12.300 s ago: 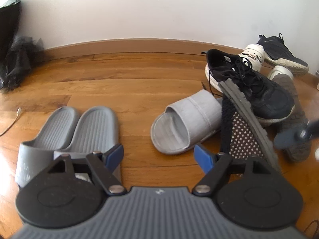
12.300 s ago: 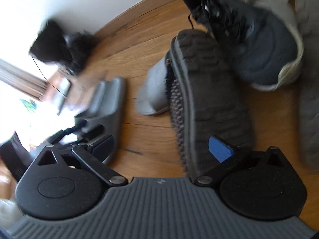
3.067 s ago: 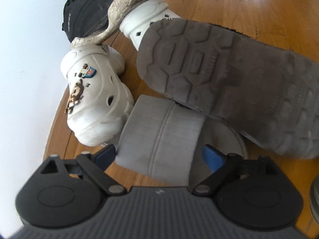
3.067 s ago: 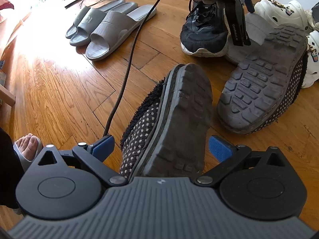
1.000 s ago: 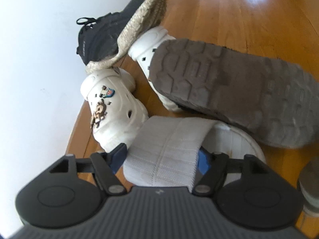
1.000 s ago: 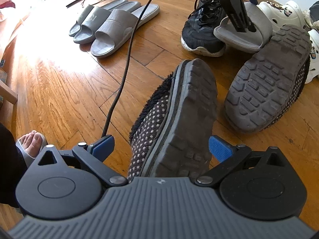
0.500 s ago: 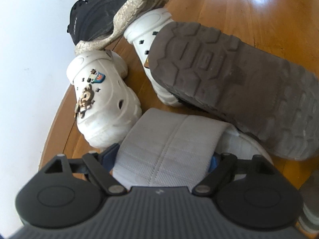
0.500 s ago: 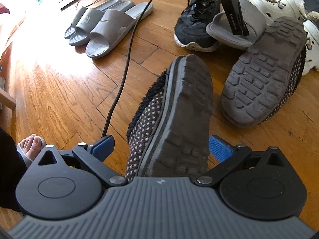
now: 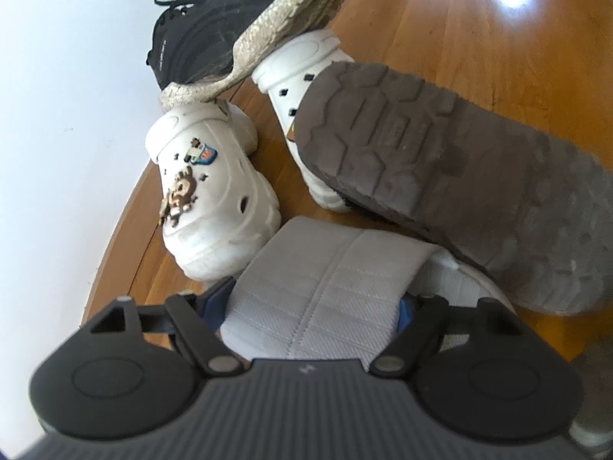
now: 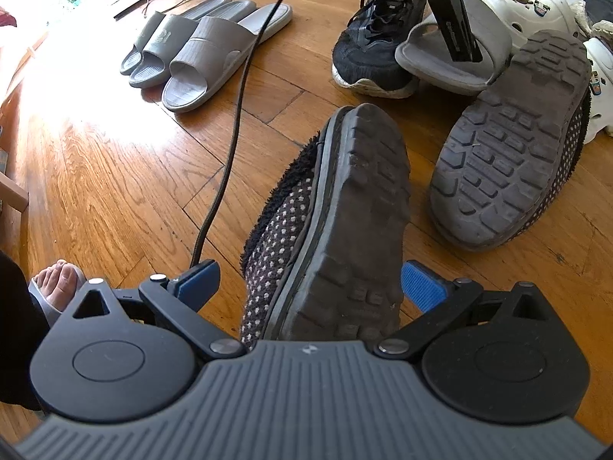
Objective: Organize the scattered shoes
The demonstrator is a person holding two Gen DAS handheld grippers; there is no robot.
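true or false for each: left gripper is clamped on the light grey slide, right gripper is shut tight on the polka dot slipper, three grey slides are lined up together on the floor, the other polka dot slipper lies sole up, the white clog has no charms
1. The left gripper is clamped on the light grey slide. True.
2. The right gripper is shut tight on the polka dot slipper. False: its jaws stand apart, and a gap shows beside the slipper.
3. Three grey slides lie together on the floor. True.
4. The other polka dot slipper lies sole up. True.
5. The white clog has no charms. False: it carries several, among them a brown figure.
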